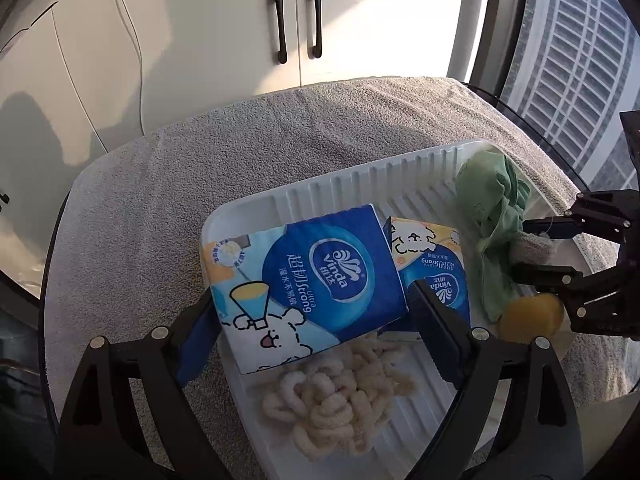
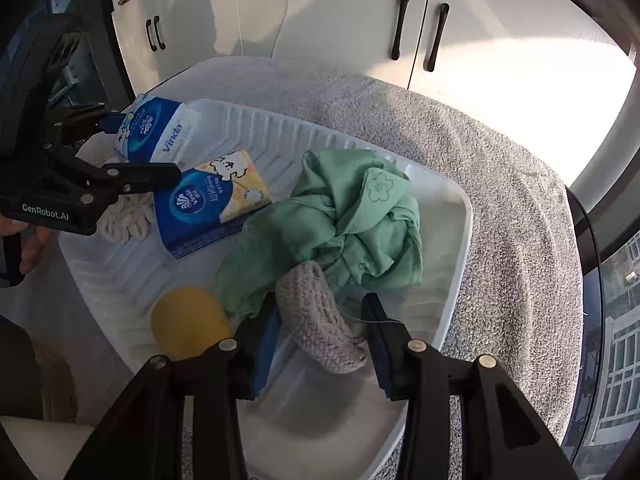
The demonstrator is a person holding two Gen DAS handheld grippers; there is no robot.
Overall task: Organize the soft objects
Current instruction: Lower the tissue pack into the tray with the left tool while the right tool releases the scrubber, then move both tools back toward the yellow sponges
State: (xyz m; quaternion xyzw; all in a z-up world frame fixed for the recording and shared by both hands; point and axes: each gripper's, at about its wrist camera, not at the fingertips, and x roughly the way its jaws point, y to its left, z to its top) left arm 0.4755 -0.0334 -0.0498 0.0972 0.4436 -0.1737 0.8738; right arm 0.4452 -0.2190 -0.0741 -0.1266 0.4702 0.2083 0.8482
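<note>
Cream chenille cloth [image 1: 336,400] partly under big tissue pack [image 1: 312,284]; small print illegible.

Two Vinda tissue packs — a large one [image 1: 316,280] and a smaller one [image 1: 434,264]. One green cloth [image 2: 352,224], one grey knitted piece [image 2: 320,320], one yellow round sponge [image 2: 188,320], one cream noodle-pile mop head [image 1: 332,392] — all in one white tray [image 1: 360,176] on one grey towel [image 1: 240,152].

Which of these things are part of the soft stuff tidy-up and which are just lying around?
Part of the job:
- large tissue pack, in the left tongs
- small tissue pack
- green cloth
- grey knitted piece, between the right tongs
- cream chenille piece
- yellow sponge
- white tray

Just there:
- grey towel
- cupboard doors
</note>
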